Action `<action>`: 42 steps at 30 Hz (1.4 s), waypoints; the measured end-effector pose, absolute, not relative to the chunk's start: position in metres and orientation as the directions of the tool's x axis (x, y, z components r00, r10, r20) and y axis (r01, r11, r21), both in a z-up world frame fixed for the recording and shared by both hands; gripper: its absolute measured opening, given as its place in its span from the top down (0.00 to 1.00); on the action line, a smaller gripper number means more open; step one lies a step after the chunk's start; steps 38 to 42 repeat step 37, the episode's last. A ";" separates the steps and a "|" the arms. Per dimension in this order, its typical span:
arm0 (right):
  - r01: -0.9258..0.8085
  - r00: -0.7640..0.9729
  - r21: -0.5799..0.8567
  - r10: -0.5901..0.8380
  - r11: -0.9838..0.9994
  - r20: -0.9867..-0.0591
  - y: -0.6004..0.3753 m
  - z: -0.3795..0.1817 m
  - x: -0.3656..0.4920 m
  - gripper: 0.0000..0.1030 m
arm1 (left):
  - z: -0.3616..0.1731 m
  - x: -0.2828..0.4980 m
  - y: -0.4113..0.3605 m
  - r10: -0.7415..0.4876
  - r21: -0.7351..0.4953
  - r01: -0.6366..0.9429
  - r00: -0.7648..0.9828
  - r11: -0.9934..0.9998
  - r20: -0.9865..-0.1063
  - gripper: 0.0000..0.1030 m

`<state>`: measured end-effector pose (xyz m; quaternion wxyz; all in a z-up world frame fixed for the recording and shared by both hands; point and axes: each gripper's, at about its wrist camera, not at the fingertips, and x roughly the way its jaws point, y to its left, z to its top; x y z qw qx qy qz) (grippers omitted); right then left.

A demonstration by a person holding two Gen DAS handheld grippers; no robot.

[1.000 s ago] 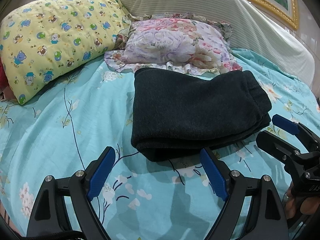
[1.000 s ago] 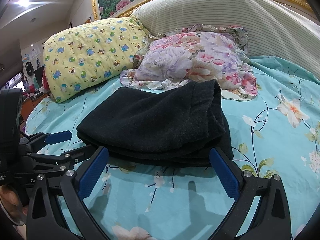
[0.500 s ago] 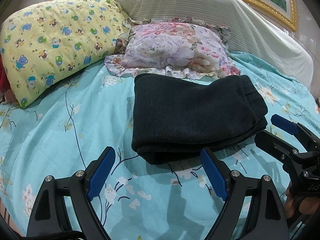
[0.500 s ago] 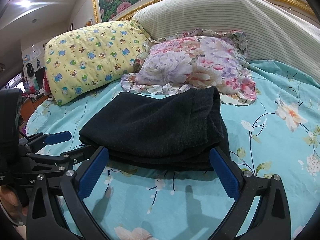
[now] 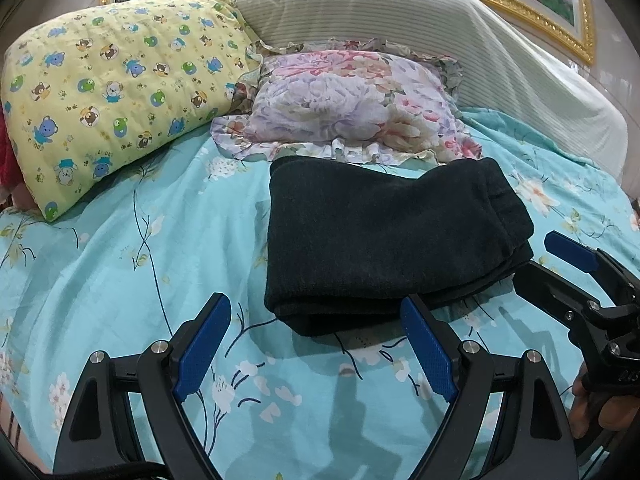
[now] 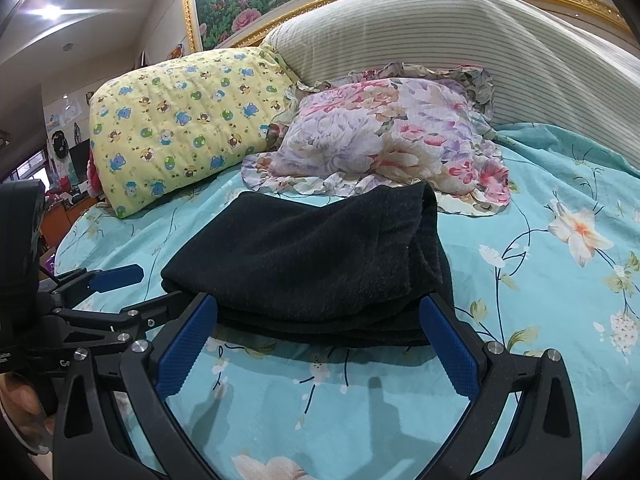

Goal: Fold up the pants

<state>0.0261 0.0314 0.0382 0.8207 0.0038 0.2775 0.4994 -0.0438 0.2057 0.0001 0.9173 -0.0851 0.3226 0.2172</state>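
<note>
The black pants (image 5: 384,240) lie folded into a thick rectangle on the turquoise floral bedsheet (image 5: 160,264); they also show in the right wrist view (image 6: 312,264). My left gripper (image 5: 316,332) is open and empty, just in front of the fold's near left corner. My right gripper (image 6: 320,332) is open and empty, its blue fingertips (image 6: 448,340) close to the near edge of the pants. Each gripper shows in the other's view: the right gripper (image 5: 568,280) at the right edge, the left gripper (image 6: 104,292) at the left edge.
A yellow bear-print pillow (image 5: 112,96) lies at the back left. A pink and purple floral pillow (image 5: 352,104) sits just behind the pants. A striped cream bolster (image 5: 400,24) and a gold-framed headboard (image 5: 560,36) stand beyond.
Both grippers have drawn back slightly from the pants, which now sit a little farther off. Both stay open, and the pants have not moved.
</note>
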 end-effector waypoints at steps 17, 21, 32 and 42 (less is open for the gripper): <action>-0.818 0.347 0.289 0.827 0.498 -0.441 0.031 0.043 0.031 0.02 | 0.005 -0.041 0.206 0.351 -0.006 -0.451 0.703 0.892 -0.618 0.15; -0.818 0.349 0.286 0.826 0.499 -0.443 0.031 0.043 0.031 0.02 | 0.008 -0.040 0.206 0.353 -0.004 -0.450 0.706 0.893 -0.614 0.15; -0.810 0.351 0.298 0.825 0.504 -0.442 0.029 0.045 0.036 0.02 | 0.009 -0.036 0.203 0.353 0.000 -0.448 0.704 0.894 -0.617 0.15; -0.807 0.351 0.301 0.823 0.508 -0.447 0.029 0.044 0.037 0.02 | 0.009 -0.035 0.205 0.339 -0.024 -0.454 0.699 0.891 -0.630 0.15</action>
